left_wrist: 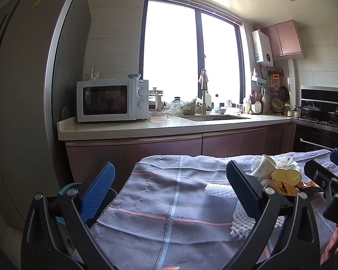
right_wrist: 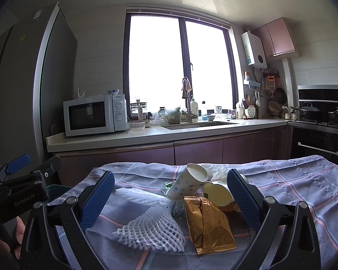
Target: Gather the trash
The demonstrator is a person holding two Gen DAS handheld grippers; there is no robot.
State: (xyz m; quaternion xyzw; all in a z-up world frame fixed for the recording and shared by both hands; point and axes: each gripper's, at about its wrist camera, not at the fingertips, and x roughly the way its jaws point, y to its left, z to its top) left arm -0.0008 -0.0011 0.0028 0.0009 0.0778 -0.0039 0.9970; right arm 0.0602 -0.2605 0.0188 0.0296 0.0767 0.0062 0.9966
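Note:
A heap of trash lies on the checked cloth (right_wrist: 293,186): a dotted paper cup (right_wrist: 189,184) on its side, a gold wrapper (right_wrist: 207,225), two white foam nets (right_wrist: 153,229), a yellow round piece (right_wrist: 218,193) and crumpled tissue (right_wrist: 218,172). My right gripper (right_wrist: 171,200) is open, its blue fingers either side of the heap and just above it. My left gripper (left_wrist: 172,193) is open over bare cloth left of the heap, holding nothing. In the left wrist view the cup (left_wrist: 262,168) and wrapper (left_wrist: 284,189) sit beyond its right finger.
A dark teal bin (right_wrist: 56,191) stands off the table's left edge, below the left gripper (right_wrist: 33,164). A hand (right_wrist: 18,231) holds that gripper. Behind the table run pink cabinets, a counter with a microwave (left_wrist: 111,100) and sink (left_wrist: 214,118), and a fridge (left_wrist: 22,90) at left.

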